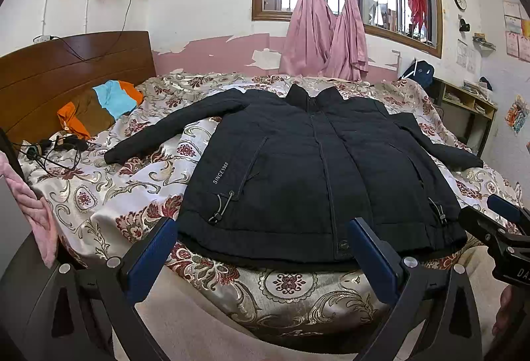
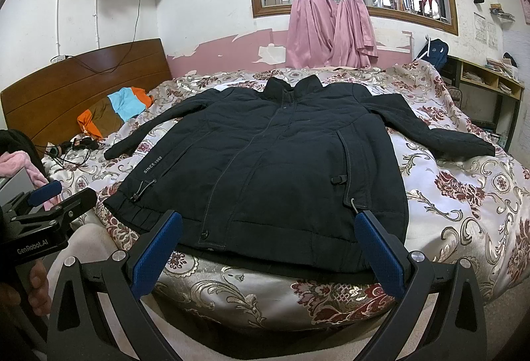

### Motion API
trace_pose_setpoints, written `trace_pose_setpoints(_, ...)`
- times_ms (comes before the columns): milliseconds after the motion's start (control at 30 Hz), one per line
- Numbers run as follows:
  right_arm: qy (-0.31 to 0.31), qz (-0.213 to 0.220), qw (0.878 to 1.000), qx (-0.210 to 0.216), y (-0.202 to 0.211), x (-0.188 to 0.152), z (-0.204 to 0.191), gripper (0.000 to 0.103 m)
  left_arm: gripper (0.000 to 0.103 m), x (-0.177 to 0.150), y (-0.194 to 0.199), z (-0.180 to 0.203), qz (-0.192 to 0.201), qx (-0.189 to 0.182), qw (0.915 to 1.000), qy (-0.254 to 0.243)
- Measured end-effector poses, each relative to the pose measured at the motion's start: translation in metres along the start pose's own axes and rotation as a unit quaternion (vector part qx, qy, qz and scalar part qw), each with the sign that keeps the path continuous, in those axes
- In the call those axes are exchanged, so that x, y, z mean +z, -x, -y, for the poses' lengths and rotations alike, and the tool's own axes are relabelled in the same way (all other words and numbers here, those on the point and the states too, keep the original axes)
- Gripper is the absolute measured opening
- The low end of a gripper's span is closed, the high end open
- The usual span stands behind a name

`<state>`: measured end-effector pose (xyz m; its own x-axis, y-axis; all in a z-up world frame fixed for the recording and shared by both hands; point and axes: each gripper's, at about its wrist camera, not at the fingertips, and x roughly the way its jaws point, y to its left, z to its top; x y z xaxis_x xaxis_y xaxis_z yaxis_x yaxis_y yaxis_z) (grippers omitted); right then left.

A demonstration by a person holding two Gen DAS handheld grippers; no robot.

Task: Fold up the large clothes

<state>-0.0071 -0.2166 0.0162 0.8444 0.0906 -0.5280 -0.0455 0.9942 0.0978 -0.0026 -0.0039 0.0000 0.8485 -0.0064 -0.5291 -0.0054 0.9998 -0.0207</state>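
Note:
A large black jacket lies flat and face up on the bed, zipped, collar toward the window, both sleeves spread outward. Its hem is nearest to me. My left gripper hovers open just short of the hem's left half, blue pads wide apart with nothing between them. My right gripper is open too, in front of the hem's right half. Each gripper shows in the other's view: the right gripper at the far right, the left gripper at the far left.
The bed carries a floral bedspread. A folded orange, brown and blue garment and tangled cables lie by the wooden headboard. Pink cloth hangs at left. A desk with shelves stands at right.

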Motion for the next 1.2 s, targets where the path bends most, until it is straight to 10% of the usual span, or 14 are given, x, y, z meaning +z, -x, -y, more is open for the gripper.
trace_pose_setpoints(733, -0.044, -0.021, 0.998, -0.032, -0.029, 0.009, 0.043, 0.102, 0.103, 0.027, -0.052, 0.014, -0.053, -0.004, 0.9980, -0.033)
trace_pose_setpoints(933, -0.071, -0.038, 0.994, -0.075, -0.065, 0.034, 0.124, 0.102, 0.103, 0.066, -0.121, 0.051, -0.072, 0.015, 0.9952, -0.064)
trace_pose_setpoints(1200, -0.159, -0.064, 0.975, -0.141, -0.136, 0.069, 0.288, 0.102, 0.103, 0.138, -0.230, 0.143, -0.080, -0.068, 0.9891, -0.103)
